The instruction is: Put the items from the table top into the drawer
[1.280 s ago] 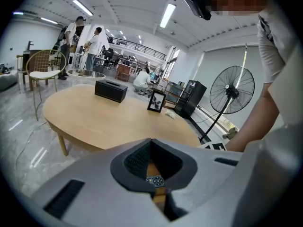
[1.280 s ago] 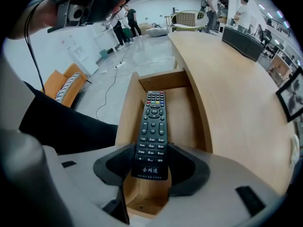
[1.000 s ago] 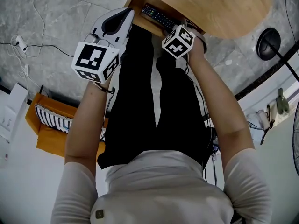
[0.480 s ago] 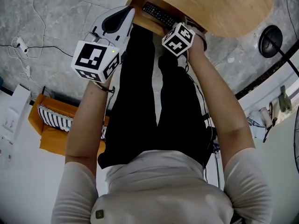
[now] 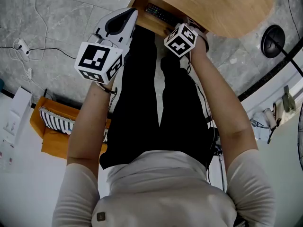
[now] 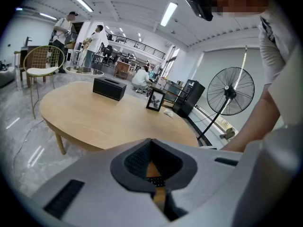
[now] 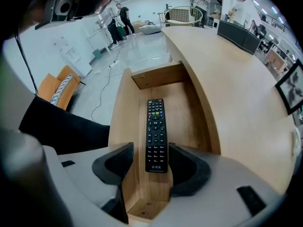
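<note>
A black remote control [image 7: 155, 134] lies lengthwise on the floor of the open wooden drawer [image 7: 124, 112] under the round table [image 7: 227, 70]. My right gripper [image 7: 151, 149] points steeply down into the drawer. Its jaws are opening, with the remote's near end between them and both pads clear of it. In the head view the remote [image 5: 160, 13] shows in the drawer [image 5: 142, 19] just beyond the right gripper's marker cube [image 5: 181, 39]. My left gripper [image 5: 117, 23] hangs left of the drawer, jaws together and holding nothing, and looks across the table top [image 6: 109, 119].
A black box [image 6: 109, 88] and a small picture frame [image 6: 155, 100] stand on the table's far side. A standing fan [image 6: 230, 91] is to the right. The person's black-trousered legs [image 5: 147, 89] are right against the drawer front. An orange seat [image 5: 49, 126] sits on the floor at left.
Both marker cubes keep their places beside the drawer. The remote stays in the drawer. Only the head view shifts slightly.
</note>
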Motion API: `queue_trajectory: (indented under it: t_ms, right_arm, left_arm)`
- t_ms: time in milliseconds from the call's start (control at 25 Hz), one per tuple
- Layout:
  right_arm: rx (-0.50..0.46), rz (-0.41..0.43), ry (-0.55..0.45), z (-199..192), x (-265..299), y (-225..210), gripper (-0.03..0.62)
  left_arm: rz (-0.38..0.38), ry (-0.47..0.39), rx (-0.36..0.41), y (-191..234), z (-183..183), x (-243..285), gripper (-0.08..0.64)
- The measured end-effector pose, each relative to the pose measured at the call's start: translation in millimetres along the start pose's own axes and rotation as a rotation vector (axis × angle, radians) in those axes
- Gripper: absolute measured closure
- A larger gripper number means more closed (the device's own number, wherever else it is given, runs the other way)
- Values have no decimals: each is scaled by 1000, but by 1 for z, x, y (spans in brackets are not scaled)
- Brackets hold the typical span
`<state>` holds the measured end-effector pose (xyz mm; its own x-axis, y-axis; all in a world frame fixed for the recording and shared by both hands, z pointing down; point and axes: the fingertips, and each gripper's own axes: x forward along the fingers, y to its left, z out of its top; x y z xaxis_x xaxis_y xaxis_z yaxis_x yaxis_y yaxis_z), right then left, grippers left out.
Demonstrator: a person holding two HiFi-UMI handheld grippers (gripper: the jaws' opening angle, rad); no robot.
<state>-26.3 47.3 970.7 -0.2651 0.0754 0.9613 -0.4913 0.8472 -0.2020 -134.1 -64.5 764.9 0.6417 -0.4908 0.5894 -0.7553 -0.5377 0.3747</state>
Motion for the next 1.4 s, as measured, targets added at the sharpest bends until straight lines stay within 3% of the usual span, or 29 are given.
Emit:
queue_trajectory:
  t_ms: [400, 760, 920, 1200, 1400]
  right_arm:
    - [22, -7, -75, 30, -54, 3, 388]
    - [39, -69, -223, 77, -174, 2, 477]
    - [94, -54, -362, 98, -251, 8, 522]
    - [145, -161, -583, 116, -391, 4, 545]
    - [173, -164, -835, 124, -505, 19, 554]
  left_arm:
    - [-8, -34, 26, -16, 47, -23, 551]
    - [-43, -76, 53, -70, 114, -61, 551]
    - [-69, -105, 90, -105, 149, -83, 551]
    - [-56, -180, 168, -145, 215, -133, 551]
    - [-51, -247, 250, -184, 264, -171, 551]
